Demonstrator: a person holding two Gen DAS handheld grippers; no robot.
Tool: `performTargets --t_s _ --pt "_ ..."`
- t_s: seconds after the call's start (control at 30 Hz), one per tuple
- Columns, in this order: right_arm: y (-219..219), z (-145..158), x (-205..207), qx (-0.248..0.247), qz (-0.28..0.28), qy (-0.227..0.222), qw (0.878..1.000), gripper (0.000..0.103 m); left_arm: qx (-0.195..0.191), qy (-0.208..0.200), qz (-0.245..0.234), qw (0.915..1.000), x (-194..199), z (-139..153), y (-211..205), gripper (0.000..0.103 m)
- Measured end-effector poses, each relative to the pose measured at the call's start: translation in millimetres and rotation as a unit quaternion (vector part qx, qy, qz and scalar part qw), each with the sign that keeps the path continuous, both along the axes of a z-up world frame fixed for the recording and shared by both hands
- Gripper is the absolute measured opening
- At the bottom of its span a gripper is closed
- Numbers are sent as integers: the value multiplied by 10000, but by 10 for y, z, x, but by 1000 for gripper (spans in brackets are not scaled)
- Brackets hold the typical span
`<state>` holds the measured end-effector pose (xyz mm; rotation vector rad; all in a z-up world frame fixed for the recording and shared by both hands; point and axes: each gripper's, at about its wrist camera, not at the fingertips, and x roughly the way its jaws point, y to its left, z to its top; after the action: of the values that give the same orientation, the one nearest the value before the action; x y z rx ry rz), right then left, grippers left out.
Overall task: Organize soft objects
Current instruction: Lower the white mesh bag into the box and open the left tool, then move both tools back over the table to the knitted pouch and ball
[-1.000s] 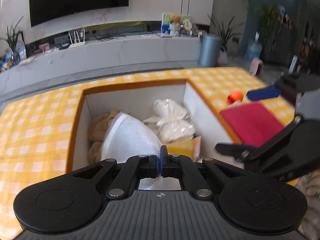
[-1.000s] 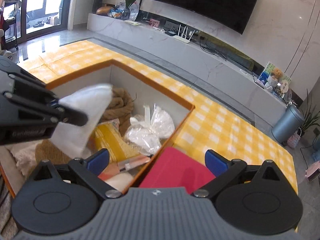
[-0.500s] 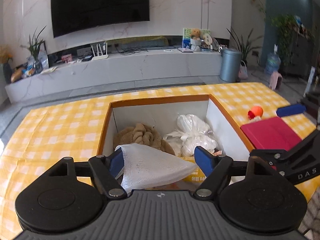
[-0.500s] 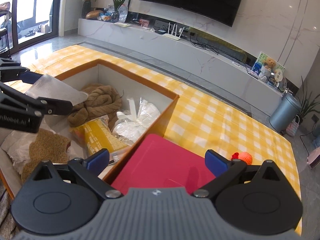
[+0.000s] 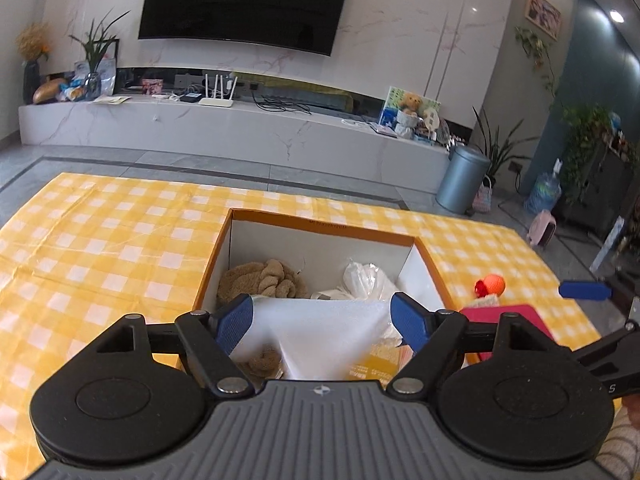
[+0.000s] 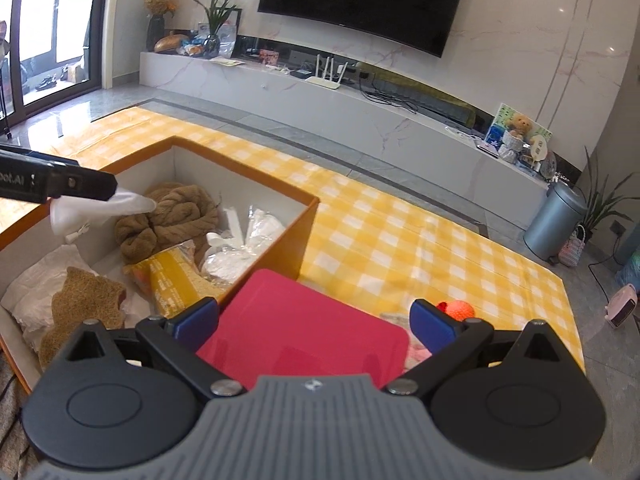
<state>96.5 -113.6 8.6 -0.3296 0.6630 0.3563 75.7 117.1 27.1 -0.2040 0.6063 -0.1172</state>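
White cloth hangs off the wide-open left gripper right over the box, while the right gripper, also wide and empty, sits nearer the red pad.

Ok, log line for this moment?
left gripper open | white cloth at its tip, over box | right gripper open, empty, above red board

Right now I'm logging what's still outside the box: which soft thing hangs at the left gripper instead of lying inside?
The white cloth: it hangs at the left gripper, above the box; the brown scarf lies inside.
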Motion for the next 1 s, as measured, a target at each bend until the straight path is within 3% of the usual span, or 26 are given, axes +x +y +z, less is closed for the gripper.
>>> performTargets --t_s 0.13,0.47,1.0 --pt "-109 53 -20 53 -99 -70 9999 100 -266 48 141 9995 -21 50 4 92" --pt "-498 197 -74 346 -381 -183 9985 100 -197 -125 292 9993 -120 259 -184 92" --pt "-1348 343 -20 1030 -1151 -236 9877 100 215 -108 -234 9994 -34 418 -1017 93"
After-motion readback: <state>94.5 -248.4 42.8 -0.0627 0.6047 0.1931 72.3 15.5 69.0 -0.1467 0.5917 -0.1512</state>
